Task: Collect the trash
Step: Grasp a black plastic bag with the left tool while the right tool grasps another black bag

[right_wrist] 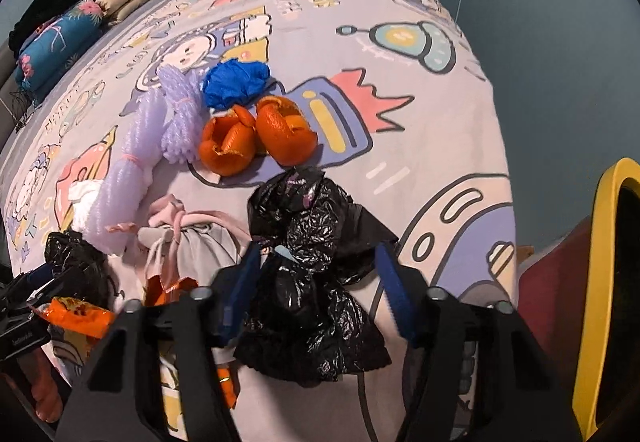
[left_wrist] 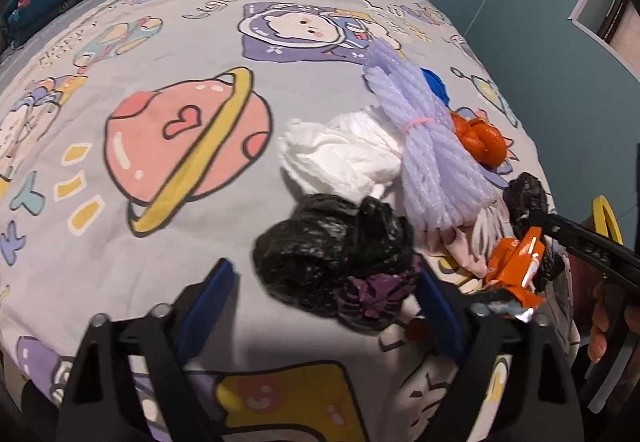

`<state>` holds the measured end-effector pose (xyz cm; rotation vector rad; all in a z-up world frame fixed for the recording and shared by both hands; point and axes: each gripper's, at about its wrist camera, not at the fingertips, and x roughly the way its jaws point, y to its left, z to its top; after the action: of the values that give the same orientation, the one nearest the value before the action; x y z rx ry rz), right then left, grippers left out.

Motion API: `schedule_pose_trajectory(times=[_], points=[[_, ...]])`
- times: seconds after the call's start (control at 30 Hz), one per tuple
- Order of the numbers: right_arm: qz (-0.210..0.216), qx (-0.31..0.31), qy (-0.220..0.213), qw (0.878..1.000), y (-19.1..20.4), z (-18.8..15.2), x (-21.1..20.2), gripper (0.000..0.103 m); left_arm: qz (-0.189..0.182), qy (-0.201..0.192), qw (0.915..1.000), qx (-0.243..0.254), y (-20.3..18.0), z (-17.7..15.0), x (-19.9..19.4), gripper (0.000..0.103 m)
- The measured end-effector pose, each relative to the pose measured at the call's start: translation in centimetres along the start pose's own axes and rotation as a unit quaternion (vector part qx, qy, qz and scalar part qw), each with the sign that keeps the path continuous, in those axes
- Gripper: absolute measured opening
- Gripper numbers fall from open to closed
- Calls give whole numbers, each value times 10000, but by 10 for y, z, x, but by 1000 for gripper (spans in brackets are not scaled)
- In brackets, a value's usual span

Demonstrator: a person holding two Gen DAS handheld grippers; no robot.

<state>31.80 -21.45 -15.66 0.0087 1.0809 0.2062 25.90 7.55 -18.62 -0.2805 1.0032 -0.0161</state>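
Lying near the bed's edge, a heap of trash is waiting on a cartoon-printed bedsheet (left_wrist: 160, 22). A crumpled black plastic bag (left_wrist: 332, 242) is sitting between the blue pads of the left gripper (left_wrist: 324, 302), whose jaws are standing wide and not pressing on it. Beside it are lying a white tissue wad (left_wrist: 340, 154), a bundle of lilac foam netting (left_wrist: 424, 146), orange peels (right_wrist: 260, 134), a blue crumpled bag (right_wrist: 236, 80), a pinkish cloth pouch (right_wrist: 192, 238) and an orange snack wrapper (left_wrist: 516, 258). In the right wrist view, a second black bag (right_wrist: 312, 266) is lying between the pads of the right gripper (right_wrist: 316, 294); they are flanking it, but whether they are squeezing it cannot be told.

Both grippers are pointing steeply down at the sheet, close together, the right one's fingers crossing the left view's edge. A yellow-rimmed bin (right_wrist: 608, 282) is standing just off the bed at right.

Risks, as a judgement: closing jaws may pinch the sheet along with the thin plastic, dragging neighbouring litter, or the slippery bag may slide free; the two tools may also collide.
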Motion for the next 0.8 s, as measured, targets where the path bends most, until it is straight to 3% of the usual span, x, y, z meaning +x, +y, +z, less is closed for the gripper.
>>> schedule_pose_trajectory(times=[0.23,0.5,0.8], points=[[127,12,2,9999,-1,0,0,33,-49,-79,10000,8,-3,-3,0,55],[143,-46,-110,9998,1,2,-2,12,-28,-125,9998,125,-5,-6,-7,48],[340,162,-132,9992,-8,3,-5,4,-23,-79,10000,55,-1,-7,-14,45]])
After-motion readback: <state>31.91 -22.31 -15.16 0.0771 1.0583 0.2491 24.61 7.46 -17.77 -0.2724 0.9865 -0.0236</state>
